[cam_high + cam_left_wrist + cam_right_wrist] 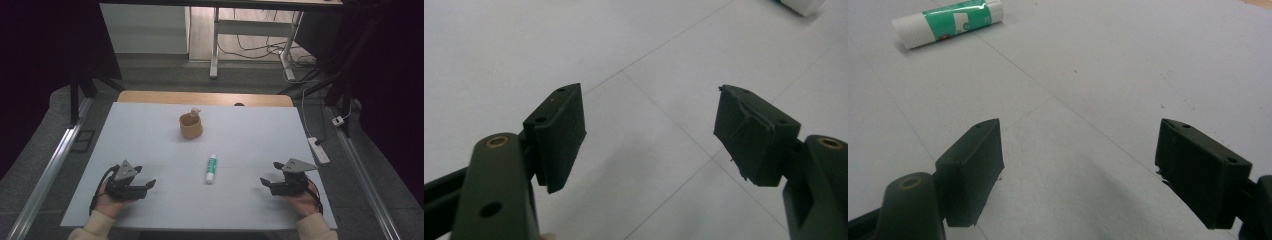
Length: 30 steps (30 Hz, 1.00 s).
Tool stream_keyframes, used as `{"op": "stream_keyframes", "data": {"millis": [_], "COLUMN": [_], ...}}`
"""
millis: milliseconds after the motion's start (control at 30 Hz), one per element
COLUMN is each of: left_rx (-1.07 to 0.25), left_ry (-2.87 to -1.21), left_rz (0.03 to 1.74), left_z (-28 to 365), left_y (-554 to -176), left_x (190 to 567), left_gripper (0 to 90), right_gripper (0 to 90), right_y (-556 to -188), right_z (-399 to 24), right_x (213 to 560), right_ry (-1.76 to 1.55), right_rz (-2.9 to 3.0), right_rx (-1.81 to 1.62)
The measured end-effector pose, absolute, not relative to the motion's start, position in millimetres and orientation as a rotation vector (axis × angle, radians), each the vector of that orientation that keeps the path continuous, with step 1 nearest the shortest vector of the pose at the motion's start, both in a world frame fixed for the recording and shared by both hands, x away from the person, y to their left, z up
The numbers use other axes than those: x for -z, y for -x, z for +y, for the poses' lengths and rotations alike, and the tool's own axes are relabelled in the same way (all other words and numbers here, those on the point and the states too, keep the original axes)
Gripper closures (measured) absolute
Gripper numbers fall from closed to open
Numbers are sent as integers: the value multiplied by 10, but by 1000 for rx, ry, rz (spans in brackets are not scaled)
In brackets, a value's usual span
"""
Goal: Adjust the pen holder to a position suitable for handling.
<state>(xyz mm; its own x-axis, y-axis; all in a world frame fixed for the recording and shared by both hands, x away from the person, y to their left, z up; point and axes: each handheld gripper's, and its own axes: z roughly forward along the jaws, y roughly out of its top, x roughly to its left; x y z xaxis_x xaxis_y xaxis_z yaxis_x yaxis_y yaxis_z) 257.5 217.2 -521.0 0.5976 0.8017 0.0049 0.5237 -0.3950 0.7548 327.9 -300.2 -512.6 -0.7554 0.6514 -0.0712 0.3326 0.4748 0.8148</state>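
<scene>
On the table, near edge: two hand-held grippers, one per side, each resting low over the white sheet.
Table (150,130): covered by a white sheet with faint fold lines; strip of bare wood at the far edge.
Left gripper (148,184): held in the person's left hand (107,202) at the near left; jaws point toward the table's middle; grey three-cornered plate on top.
Left gripper state: jaws spread wide, nothing between them; bare sheet in the gap in the left gripper view (651,130).
Right gripper (264,181): held in the right hand (302,202) at the near right; jaws point toward the middle; grey plate on top.
Right gripper state: jaws wide apart and empty; plain sheet between them in the right gripper view (1078,165).
Glue stick (211,168): lies flat on the sheet between the two grippers, a little farther away than both, well apart from each; long axis runs near to far.
Glue stick look: white tube with a green label band, seen closer in the right gripper view (948,22), up and left of the jaws.
Writing: small print on the green label, too blurred to read; no brand legible.
Cup (191,126): tan, round, upright, beyond the glue stick near the sheet's centre.
Cup detail: small pale figure (195,111) at the far rim; shape too small to tell.
</scene>
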Motion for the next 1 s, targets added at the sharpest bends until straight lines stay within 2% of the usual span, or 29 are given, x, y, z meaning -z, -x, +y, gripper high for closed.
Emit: {"op": "stream_keyframes", "data": {"millis": [767,1000], "left_rx": [-472,-440], "left_ry": [-2110,-2112], "left_rz": [979,946], "left_z": [1887,1796], "left_y": [-2816,-3020], "left_x": [5077,4942], "left_gripper": [283,285], "right_gripper": [198,200], "right_y": [-3217,-3215], "right_z": [-3020,-3028], "right_x": [5111,5113], "right_ry": [-830,-839], "right_rz": [2344,2339], "right_rx": [-1191,-1204]}}
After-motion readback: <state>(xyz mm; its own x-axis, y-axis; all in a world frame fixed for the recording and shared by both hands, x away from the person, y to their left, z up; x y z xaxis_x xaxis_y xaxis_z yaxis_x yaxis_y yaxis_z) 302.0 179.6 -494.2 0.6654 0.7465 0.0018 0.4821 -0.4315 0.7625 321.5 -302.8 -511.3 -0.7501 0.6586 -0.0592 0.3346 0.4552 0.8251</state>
